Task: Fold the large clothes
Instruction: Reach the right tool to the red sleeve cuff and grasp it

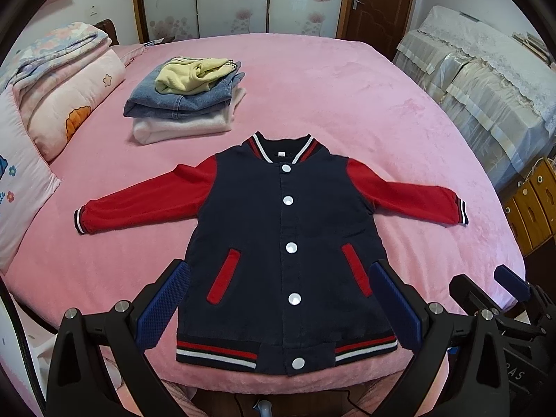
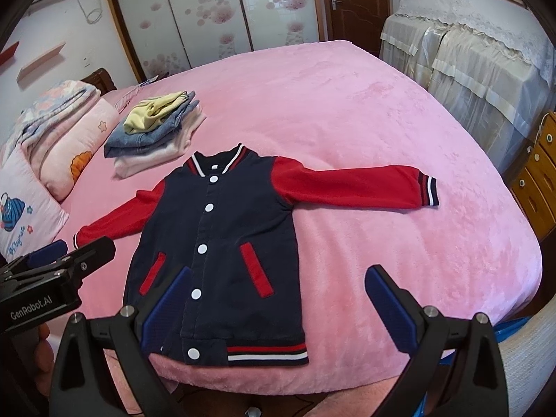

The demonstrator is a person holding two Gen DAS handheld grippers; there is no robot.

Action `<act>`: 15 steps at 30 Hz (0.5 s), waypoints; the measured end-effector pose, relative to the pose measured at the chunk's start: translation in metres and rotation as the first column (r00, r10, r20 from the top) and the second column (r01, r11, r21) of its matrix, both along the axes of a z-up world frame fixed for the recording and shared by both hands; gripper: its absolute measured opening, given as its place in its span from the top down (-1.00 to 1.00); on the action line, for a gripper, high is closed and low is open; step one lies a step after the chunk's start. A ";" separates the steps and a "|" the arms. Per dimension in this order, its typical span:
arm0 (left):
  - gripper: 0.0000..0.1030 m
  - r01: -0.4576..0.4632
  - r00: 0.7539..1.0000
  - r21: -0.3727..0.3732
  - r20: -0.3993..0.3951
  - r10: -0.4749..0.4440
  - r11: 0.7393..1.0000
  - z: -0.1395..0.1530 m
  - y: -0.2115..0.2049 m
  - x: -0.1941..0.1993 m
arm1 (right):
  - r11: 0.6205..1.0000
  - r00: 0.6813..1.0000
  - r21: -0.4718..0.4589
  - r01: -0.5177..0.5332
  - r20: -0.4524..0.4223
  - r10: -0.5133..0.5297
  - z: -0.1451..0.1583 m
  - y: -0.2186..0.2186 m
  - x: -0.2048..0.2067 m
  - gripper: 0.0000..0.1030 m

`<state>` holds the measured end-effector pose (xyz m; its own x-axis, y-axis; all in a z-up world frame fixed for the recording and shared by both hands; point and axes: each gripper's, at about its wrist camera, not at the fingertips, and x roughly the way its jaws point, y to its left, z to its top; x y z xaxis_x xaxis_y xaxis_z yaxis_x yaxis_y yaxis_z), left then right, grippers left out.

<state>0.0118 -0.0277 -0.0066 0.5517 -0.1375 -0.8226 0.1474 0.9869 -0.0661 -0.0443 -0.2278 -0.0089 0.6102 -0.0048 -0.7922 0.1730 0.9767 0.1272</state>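
Now, the jacket [image 1: 278, 243] lies spread flat, front up and snapped shut, near the front edge of the pink bed [image 1: 347, 87], both red sleeves stretched out to the sides and the striped hem closest to the cameras. It looks like soft, fairly thick knit: light enough to lift by a corner, floppy enough to sag and crease if only one point is taken. Best holds seem to be the ribbed cuffs, the shoulder seams and the hem corners, where the fabric is doubled and gives the pads something to bite. The left tool [image 1: 278, 305] hangs above the lower half of the jacket, jaws wide apart, nothing between them. The right tool [image 2: 278, 309] hovers over the jacket's right side and the bare bed beside it, also spread wide and empty. No fold is made yet; a sleeve looks the likely first take. Farther back, a stack of folded clothes [image 1: 184, 100] sits well apart, with bedding [image 1: 62, 83] piled at the left.
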 end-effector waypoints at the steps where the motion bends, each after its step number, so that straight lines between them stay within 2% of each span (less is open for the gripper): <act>1: -0.98 -0.002 1.000 -0.003 0.004 0.002 1.000 0.001 -0.001 0.001 | 1.000 1.000 0.003 0.002 0.003 -0.002 0.000 -0.002 0.001 -0.94; 11: -0.98 0.026 0.995 0.013 0.097 -0.027 1.000 0.014 -0.013 0.011 | 0.999 0.999 0.046 0.001 0.048 -0.003 0.006 -0.018 0.011 -0.94; 15: -0.98 0.025 0.993 -0.018 0.115 -0.022 1.000 0.021 -0.017 0.020 | 0.999 0.996 0.048 0.000 0.085 -0.004 0.013 -0.021 0.017 -0.94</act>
<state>0.0317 -0.0443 0.0140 0.6386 -0.1667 -0.7513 0.1783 0.9817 -0.0664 -0.0270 -0.2493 0.0038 0.6753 0.0305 -0.7369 0.1615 0.9688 0.1881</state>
